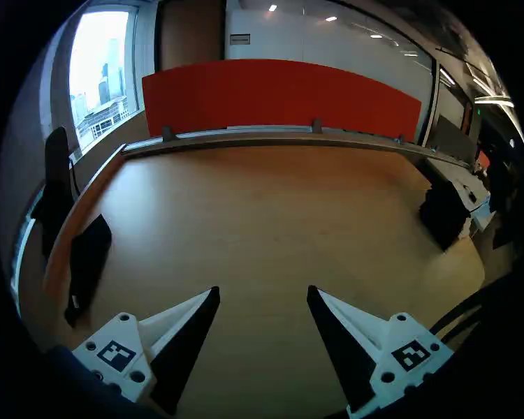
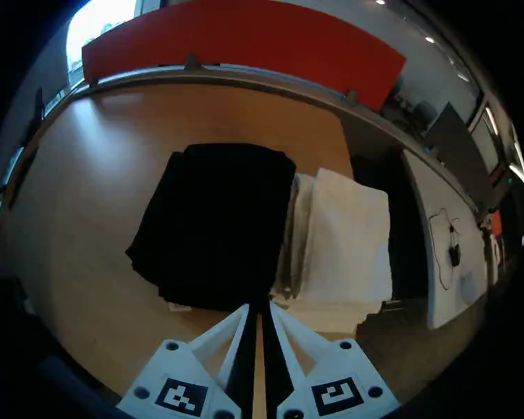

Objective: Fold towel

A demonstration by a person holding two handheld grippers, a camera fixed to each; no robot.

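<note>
Black towel (image 2: 216, 223) lies folded beside white stack (image 2: 342, 237) on surface (image 2: 87, 209); right hand-held gripper (image 2: 260, 306) clenched, left hand-held gripper (image 1: 263, 290) released. Folding appears complete.

Left gripper (image 1: 262, 293) enters its view from 6 o'clock, level, its fingers (image 1: 185, 335) spread wide apart, tips aimed toward 12 o'clock; right gripper (image 2: 260, 311) likewise rises from 6 o'clock, pointing at 12, both sides drawn nearly together, a thin slit between.

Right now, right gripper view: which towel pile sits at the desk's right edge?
The white towel pile, beside the gap past the desk. The black towel pile lies to its left, further in.
</note>
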